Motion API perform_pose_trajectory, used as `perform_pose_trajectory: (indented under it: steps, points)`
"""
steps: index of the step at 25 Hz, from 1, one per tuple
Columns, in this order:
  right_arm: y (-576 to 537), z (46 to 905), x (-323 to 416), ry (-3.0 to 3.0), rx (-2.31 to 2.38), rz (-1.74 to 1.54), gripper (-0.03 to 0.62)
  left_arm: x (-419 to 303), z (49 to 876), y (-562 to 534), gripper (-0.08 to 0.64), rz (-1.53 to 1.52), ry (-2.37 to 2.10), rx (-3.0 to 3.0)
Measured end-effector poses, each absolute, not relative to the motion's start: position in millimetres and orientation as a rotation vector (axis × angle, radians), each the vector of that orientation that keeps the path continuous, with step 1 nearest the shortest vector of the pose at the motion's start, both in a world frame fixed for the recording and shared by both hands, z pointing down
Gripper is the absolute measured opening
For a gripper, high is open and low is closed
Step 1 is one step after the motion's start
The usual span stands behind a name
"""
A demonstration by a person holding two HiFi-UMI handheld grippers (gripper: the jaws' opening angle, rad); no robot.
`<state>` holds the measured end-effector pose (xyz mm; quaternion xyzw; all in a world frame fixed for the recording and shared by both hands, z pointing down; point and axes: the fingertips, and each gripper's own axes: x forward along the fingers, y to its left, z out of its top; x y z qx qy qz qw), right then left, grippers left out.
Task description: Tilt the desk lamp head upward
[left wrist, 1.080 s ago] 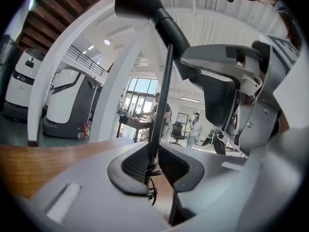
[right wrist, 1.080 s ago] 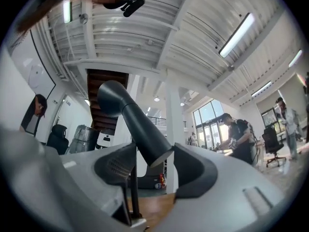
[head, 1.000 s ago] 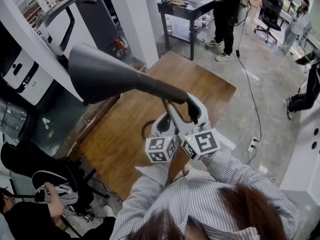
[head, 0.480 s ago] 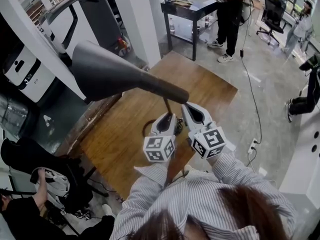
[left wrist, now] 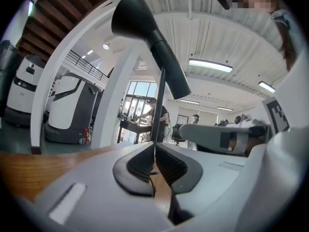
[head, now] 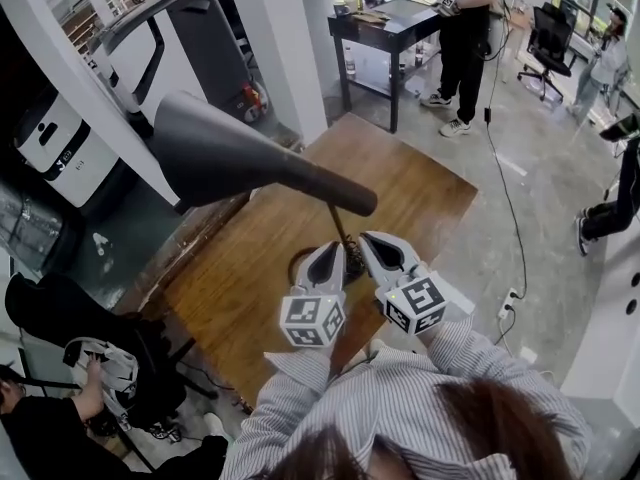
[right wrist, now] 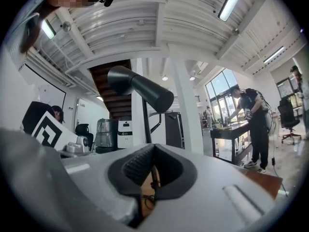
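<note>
The desk lamp's dark cone head hangs over the wooden table, wide end pointing up and to the left. Its thin stem drops to a round base half hidden behind my left gripper. That gripper's jaws are closing, nearly together, with nothing between them. My right gripper sits beside it, shut and empty. Both are below the head's narrow end and touch no part of the lamp. In the left gripper view the head and stem rise beyond the left gripper. The right gripper view shows the head above the right gripper.
White machines and a white pillar stand to the left and behind. A person works at a black table at the back. A cable runs over the floor at right. Another person sits by a black chair at lower left.
My right gripper has let go of the lamp head's narrow end and shut. Both grippers have dropped and drawn back toward me. The lamp head stays tilted.
</note>
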<state>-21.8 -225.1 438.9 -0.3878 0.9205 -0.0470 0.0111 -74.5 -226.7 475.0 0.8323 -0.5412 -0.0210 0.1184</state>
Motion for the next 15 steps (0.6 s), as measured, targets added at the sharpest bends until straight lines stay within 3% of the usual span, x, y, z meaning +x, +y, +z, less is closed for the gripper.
perform_pose_trajectory:
  steps: [15]
  points:
    - [-193, 459, -36, 3.006, -1.109, -0.142, -0.002, -61, 474, -190, 0.005, -0.018, -1.572, 2.443]
